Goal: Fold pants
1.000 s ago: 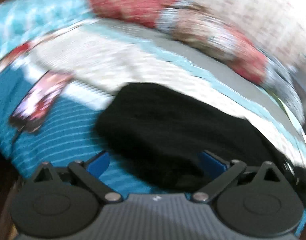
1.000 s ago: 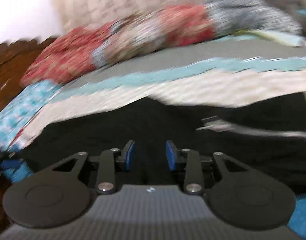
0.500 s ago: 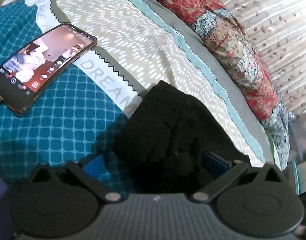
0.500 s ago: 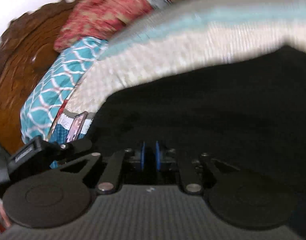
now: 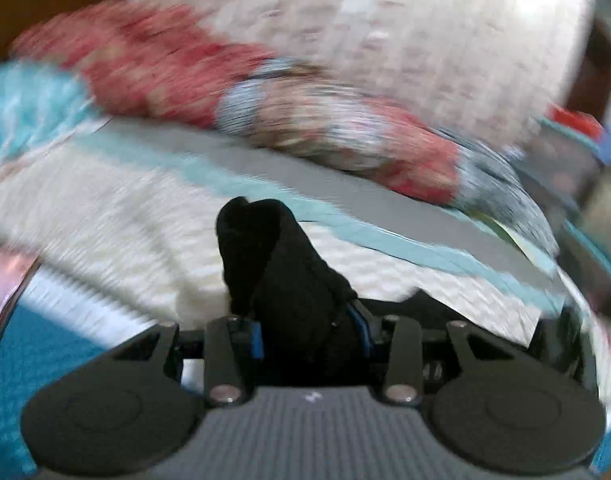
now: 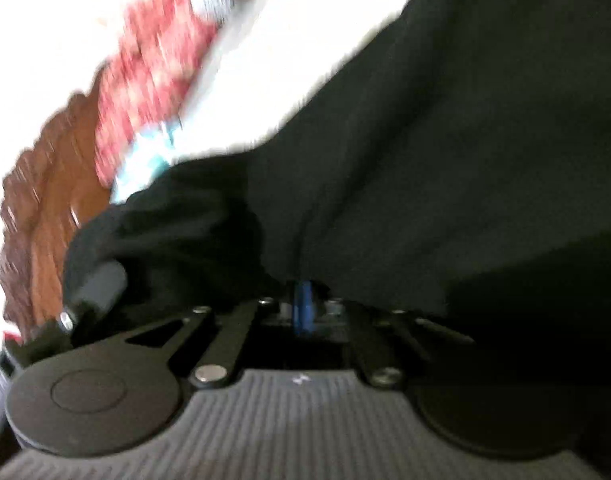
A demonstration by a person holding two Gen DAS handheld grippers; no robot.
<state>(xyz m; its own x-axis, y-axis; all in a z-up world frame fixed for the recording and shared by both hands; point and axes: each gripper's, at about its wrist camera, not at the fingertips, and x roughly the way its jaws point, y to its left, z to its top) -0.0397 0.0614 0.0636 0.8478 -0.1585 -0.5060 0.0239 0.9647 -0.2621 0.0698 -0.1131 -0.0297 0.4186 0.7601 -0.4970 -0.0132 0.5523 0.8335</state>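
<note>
Through heavy blur, a bunched fold of the black pants (image 5: 281, 264) is seen clamped in the left gripper (image 5: 311, 334), while the right gripper (image 6: 303, 312), pinched on the same cloth, is largely hidden beneath it above the bedspread (image 5: 125, 208).

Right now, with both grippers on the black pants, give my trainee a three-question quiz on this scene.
1. True or false: the left gripper is shut on a bunch of the black pants.
2. What lies along the far edge of the bed, behind the pants?
A. a red patterned quilt
B. a laptop
C. a wicker basket
3. Fill in: in the right wrist view, the right gripper has its blue pads pressed together, with the pants fabric draped over them, so it counts as ____.

Key: 1 true; 2 A, the red patterned quilt; 3 shut.
</note>
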